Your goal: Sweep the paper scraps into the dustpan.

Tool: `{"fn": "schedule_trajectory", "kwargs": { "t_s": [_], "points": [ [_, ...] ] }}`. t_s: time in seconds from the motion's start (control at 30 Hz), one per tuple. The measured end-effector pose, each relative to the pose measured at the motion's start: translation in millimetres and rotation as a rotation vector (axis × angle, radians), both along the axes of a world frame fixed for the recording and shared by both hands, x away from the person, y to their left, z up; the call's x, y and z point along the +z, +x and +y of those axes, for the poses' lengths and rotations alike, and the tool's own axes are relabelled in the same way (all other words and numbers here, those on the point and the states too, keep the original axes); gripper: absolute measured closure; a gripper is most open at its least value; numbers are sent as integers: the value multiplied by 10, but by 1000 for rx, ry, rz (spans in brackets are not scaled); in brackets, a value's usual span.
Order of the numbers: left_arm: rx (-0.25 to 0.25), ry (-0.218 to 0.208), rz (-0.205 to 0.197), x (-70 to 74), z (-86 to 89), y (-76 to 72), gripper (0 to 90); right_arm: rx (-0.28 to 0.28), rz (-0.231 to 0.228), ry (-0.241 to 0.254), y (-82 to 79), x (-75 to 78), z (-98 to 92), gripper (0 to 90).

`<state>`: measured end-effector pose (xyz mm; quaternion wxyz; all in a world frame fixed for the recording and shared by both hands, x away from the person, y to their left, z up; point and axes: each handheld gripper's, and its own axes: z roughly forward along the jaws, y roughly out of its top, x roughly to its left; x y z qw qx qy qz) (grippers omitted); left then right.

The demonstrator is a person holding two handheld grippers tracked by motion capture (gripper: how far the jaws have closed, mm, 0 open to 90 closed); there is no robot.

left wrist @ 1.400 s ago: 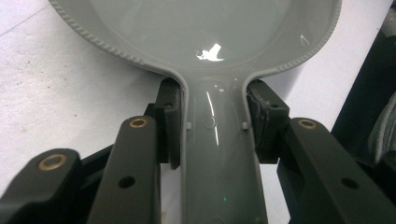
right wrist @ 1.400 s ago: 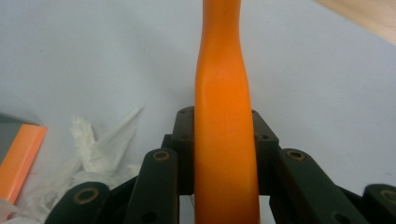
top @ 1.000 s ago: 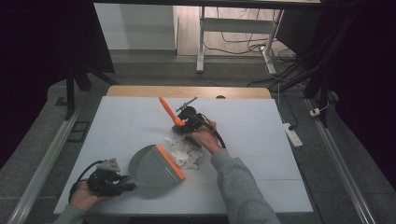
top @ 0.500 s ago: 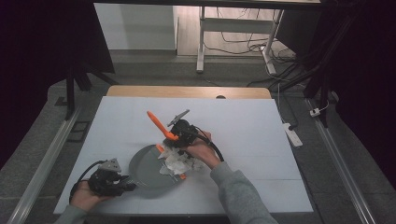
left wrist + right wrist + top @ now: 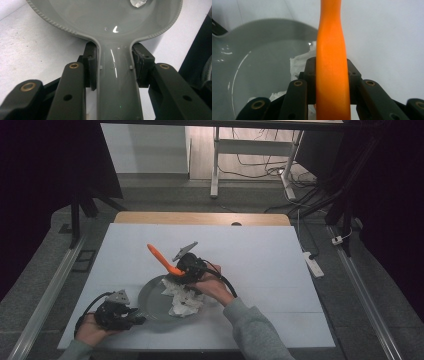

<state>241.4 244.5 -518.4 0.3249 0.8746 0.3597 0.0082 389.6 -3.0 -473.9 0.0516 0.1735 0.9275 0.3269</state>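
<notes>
The left gripper (image 5: 113,67) clamps its black pads on the handle (image 5: 117,82) of a grey pan (image 5: 152,301) near the table's front edge; no brand mark or lettering can be read on the handle. The right gripper (image 5: 331,75) is clenched on an orange handle (image 5: 331,55) angled up over the pan's far rim, above crumpled white paper (image 5: 182,299) lying in the pan on the white table (image 5: 270,270).
</notes>
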Motion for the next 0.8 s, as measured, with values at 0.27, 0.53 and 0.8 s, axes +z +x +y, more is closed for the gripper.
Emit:
{"fn": "schedule_trajectory", "kwargs": {
  "t_s": [0.27,0.53,0.8],
  "points": [
    [-1,2,0,4,-2,-2,613,-94,-48,63,39,230,-282,700],
    [-13,4,0,6,4,-17,613,-199,-73,81,73,316,-570,700],
    [-16,4,0,4,3,-20,613,-289,-69,-11,156,171,-776,700]
  ]
}}
